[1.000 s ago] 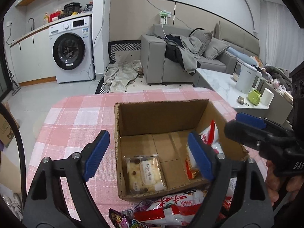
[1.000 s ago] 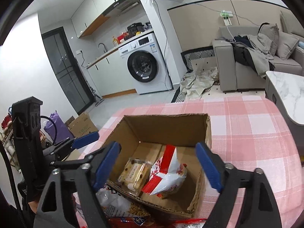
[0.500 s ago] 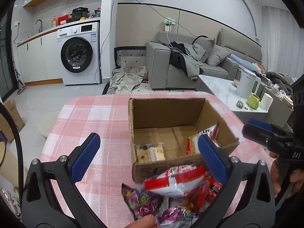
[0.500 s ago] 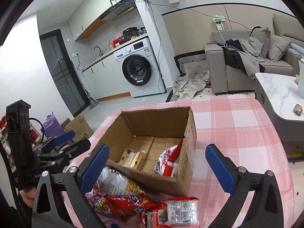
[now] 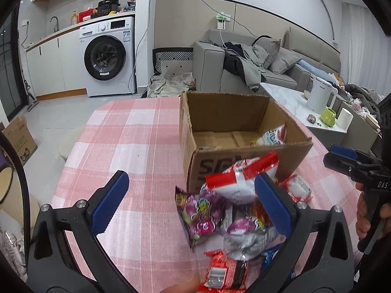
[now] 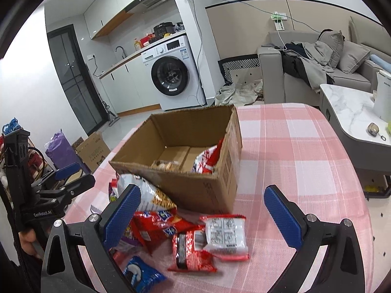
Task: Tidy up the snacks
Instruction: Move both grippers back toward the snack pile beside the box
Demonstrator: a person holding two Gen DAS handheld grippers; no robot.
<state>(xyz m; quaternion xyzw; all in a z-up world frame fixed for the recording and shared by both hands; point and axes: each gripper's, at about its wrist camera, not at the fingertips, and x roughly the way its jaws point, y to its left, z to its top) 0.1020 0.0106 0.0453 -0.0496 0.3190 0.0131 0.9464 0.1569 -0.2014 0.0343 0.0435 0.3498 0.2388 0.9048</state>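
An open cardboard box (image 5: 246,157) (image 6: 202,190) stands on the pink checked tablecloth, holding a red-and-white bag (image 6: 207,161) and a small biscuit pack (image 6: 165,164). A pile of snack packets lies in front of it: a purple candy bag (image 5: 200,217), a red-and-white bag (image 5: 242,175), a white pack with red ends (image 6: 224,236), a red wafer pack (image 6: 190,251) and a blue cookie pack (image 6: 141,274). My left gripper (image 5: 190,202) is open above the pile's left side. My right gripper (image 6: 200,214) is open above the pile's right side. Neither holds anything.
The table (image 5: 127,151) (image 6: 293,151) drops off at its rounded far and side edges. A marble side table (image 6: 352,112) with a white kettle (image 5: 320,95) stands to the right. A sofa, a washing machine and floor boxes lie beyond.
Both grippers have pulled back from over the box toward the near table edge. The snack pile in front of the box has come into full view.
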